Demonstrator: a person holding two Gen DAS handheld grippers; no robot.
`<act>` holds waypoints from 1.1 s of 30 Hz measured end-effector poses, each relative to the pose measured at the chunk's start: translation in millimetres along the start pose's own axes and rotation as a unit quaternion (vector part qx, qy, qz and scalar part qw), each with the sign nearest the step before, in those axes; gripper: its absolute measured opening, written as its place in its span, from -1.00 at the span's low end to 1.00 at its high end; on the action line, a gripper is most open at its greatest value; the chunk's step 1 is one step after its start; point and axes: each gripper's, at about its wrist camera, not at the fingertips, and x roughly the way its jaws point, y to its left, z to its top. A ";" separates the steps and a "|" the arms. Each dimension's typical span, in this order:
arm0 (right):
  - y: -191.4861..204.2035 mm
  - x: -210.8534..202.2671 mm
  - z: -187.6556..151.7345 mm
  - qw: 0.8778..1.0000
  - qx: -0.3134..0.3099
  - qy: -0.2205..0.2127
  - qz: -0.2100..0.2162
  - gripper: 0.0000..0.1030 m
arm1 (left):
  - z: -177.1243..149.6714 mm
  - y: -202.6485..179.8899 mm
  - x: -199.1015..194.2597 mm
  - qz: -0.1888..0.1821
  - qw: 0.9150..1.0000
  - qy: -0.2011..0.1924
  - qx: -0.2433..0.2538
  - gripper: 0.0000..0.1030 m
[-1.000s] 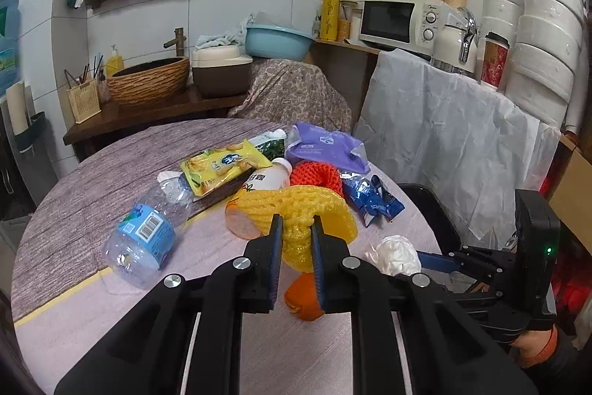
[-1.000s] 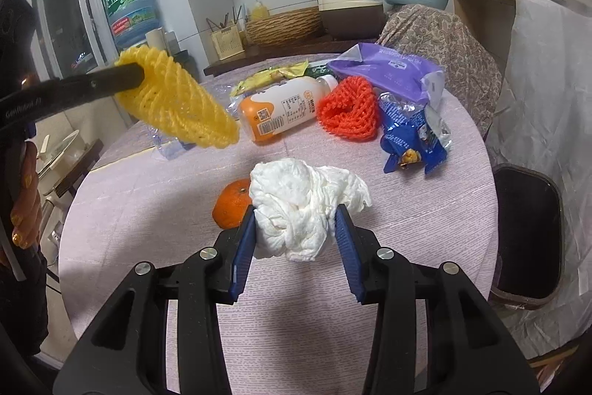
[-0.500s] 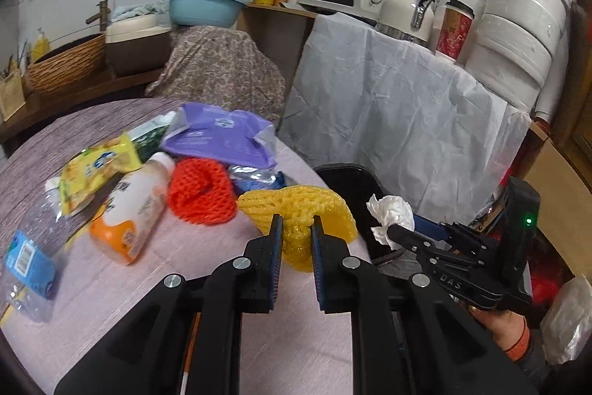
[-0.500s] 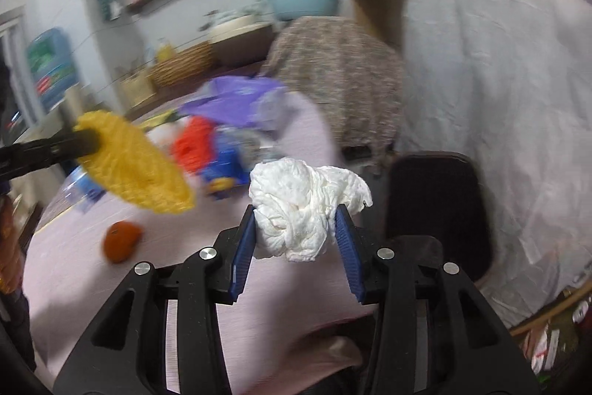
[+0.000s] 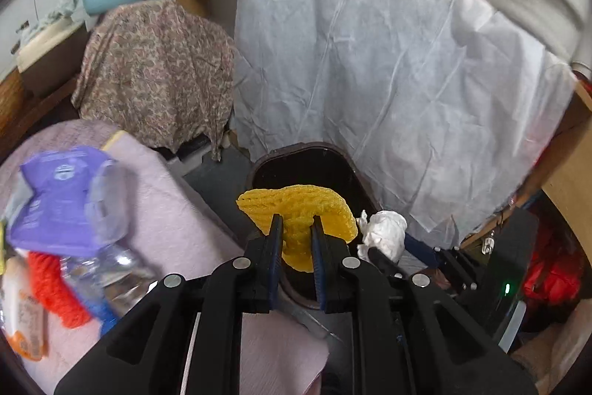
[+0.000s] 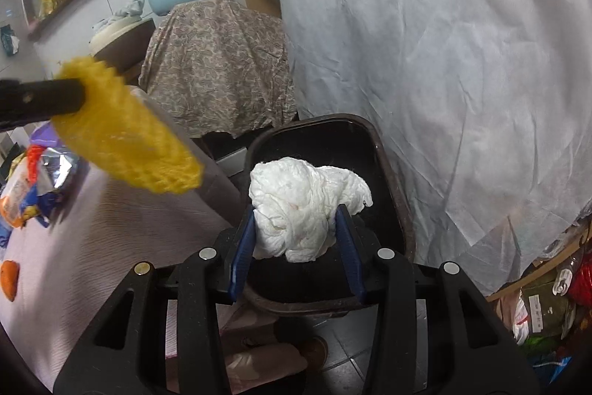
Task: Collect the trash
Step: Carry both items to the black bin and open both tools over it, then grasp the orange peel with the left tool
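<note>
My left gripper [image 5: 297, 226] is shut on a yellow foam fruit net [image 5: 296, 206] and holds it above the dark brown trash bin [image 5: 314, 169] beside the table. My right gripper [image 6: 296, 217] is shut on a crumpled white tissue [image 6: 299, 202] and holds it over the same bin [image 6: 384, 158]. The tissue also shows in the left wrist view [image 5: 383, 234], just right of the net. The net also shows in the right wrist view [image 6: 122, 136], at the left over the table edge.
The round table with a pink cloth [image 5: 177, 232] holds a purple packet [image 5: 55, 195], a clear bottle [image 5: 107, 276], a red net [image 5: 51, 291] and an orange peel [image 6: 8, 278]. A white sheet [image 5: 388, 62] hangs behind the bin. A patterned cloth [image 5: 159, 73] covers something to the left.
Both grippers have swung right from over the table to above the trash bin, each still holding its item. The table litter now lies at the left.
</note>
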 end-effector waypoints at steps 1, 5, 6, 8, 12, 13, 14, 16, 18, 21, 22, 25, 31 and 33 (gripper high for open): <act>-2.5 6.1 0.9 1.000 -0.001 0.002 -0.007 -0.16 | 5.0 -3.5 10.5 0.001 1.000 0.007 -0.003 -0.70; -10.9 21.5 1.6 1.000 0.006 0.008 -0.014 0.04 | 16.7 -10.4 37.5 0.016 1.000 0.011 0.005 -0.68; -11.9 23.9 0.8 1.000 0.007 0.006 -0.022 0.22 | 18.0 -10.5 42.5 0.018 1.000 0.013 0.002 -0.59; -11.8 25.1 -2.3 0.999 0.007 -0.003 -0.031 0.47 | 22.5 -9.4 52.1 0.019 1.000 0.019 -0.008 -0.08; -13.1 27.0 -9.6 0.999 0.002 0.004 -0.031 0.53 | 20.5 -5.2 49.9 0.014 1.000 0.003 -0.026 0.48; -12.9 26.3 -11.4 1.000 0.003 0.006 -0.030 0.53 | 20.2 -7.5 50.3 0.015 1.000 0.005 -0.023 0.50; -12.4 25.1 -13.0 1.000 0.003 0.008 -0.026 0.53 | 18.9 -7.4 48.2 0.016 1.000 0.005 -0.021 0.51; -9.9 20.5 -15.9 1.000 0.003 0.011 -0.023 0.54 | 15.0 -4.5 38.7 0.010 1.000 -0.006 -0.023 0.57; -5.3 14.3 -17.3 1.000 0.004 0.011 -0.019 0.55 | 10.4 -1.0 25.5 0.005 1.000 -0.020 -0.023 0.65; 2.5 4.1 -18.3 1.000 0.002 0.006 -0.010 0.62 | 4.2 0.8 4.5 -0.003 0.999 -0.038 -0.023 0.76; 5.5 -1.2 -20.2 1.000 0.001 0.004 -0.008 0.64 | 1.9 2.0 -2.5 -0.010 0.999 -0.041 -0.024 0.79; 15.8 -14.8 -21.7 1.000 -0.002 0.000 0.001 0.67 | -7.5 5.8 -26.0 -0.036 0.998 -0.048 -0.025 0.83; 41.1 -38.9 -25.1 1.000 -0.017 0.000 0.019 0.70 | -36.3 9.2 -83.8 -0.028 0.995 -0.091 0.011 0.90; 51.0 -47.8 -25.7 0.999 -0.029 -0.004 0.025 0.75 | -50.6 17.2 -106.1 -0.033 0.994 -0.106 0.014 0.90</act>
